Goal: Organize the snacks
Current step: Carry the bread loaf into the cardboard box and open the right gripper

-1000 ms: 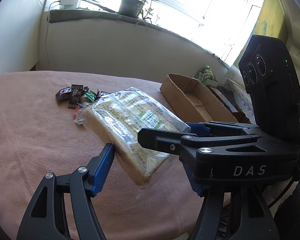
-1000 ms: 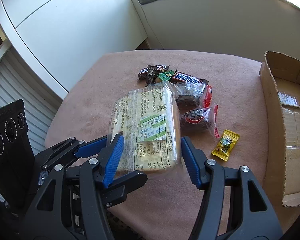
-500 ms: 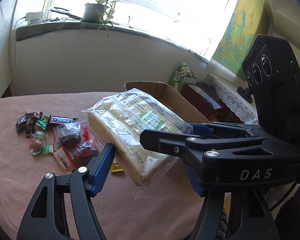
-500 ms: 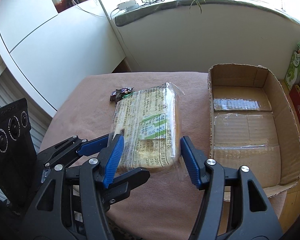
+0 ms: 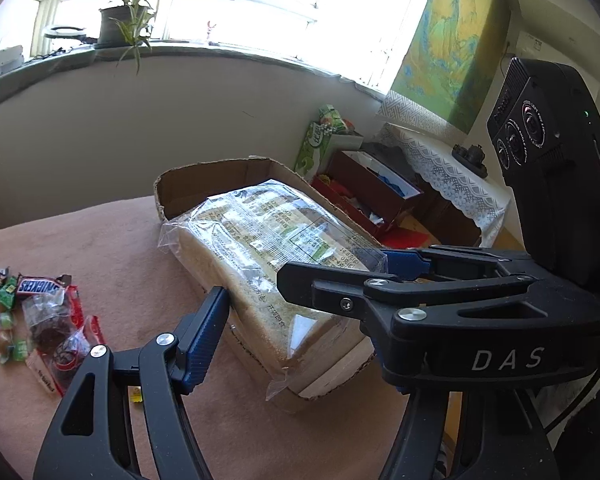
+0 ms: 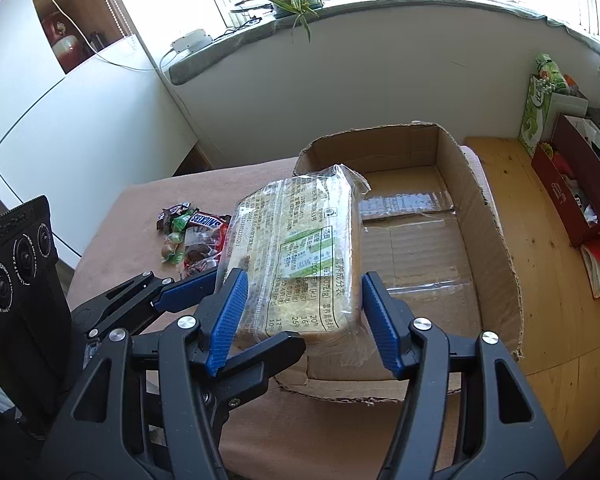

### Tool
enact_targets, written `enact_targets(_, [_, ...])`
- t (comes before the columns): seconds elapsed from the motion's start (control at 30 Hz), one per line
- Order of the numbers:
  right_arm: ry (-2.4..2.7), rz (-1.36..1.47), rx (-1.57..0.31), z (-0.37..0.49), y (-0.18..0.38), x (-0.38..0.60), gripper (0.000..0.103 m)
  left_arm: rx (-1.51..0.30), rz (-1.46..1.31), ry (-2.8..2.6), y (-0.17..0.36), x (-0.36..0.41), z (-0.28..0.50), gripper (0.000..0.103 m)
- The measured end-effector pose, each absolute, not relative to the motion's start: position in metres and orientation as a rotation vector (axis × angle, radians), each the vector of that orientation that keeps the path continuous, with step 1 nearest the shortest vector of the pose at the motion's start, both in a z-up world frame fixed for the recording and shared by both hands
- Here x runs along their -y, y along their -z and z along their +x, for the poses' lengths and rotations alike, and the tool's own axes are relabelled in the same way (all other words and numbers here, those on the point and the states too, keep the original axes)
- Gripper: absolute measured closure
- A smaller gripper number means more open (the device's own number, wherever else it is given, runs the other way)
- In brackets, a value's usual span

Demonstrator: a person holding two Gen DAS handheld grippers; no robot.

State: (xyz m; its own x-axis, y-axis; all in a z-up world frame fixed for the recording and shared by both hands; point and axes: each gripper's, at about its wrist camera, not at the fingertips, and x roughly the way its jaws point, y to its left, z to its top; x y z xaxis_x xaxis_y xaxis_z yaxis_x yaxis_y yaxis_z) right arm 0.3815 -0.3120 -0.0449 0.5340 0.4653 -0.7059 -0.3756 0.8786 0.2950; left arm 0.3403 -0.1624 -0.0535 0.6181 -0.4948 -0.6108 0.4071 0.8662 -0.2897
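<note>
A: How many things are off the table?
B: One, a bagged bread loaf [image 6: 300, 256], raised over the single cardboard box [image 6: 496, 236].
A: Who holds it?
B: Two grippers. The right gripper [image 6: 302, 320] clamps its near end; the left gripper [image 5: 300, 304] is clamped across it too.
A: And the rest?
B: One Snickers bar [image 5: 40, 286] in a candy pile [image 6: 192, 236] on the pink tablecloth [image 5: 112, 248].
</note>
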Motion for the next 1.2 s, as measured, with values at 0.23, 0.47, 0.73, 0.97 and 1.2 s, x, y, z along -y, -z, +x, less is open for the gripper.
enact_targets(0.23, [-0.462,0.138,-0.9,0.393,0.059,0.335,0.041,-0.776,-0.118,0.546,0.062,0.183,0.349,0.035])
enact_targets(0.47, [-0.432,0.147,-0.913,0.399,0.066,0.347,0.041,-0.795,-0.1,0.561,0.065,0.192,0.354,0.035])
enact_targets(0.73, [-0.326,0.094,-0.889,0.4,0.065,0.349,0.038,-0.8,-0.028,0.53,0.066,0.2,0.351,0.035])
enact_targets(0.97, [-0.284,0.097,-0.862,0.394,0.056,0.359,0.033,-0.786,-0.047,0.539,0.059,0.188,0.343,0.035])
enact_targets(1.2, [-0.262,0.094,-0.824,0.383,0.043,0.356,0.033,-0.752,-0.07,0.543,0.047,0.167,0.327,0.035])
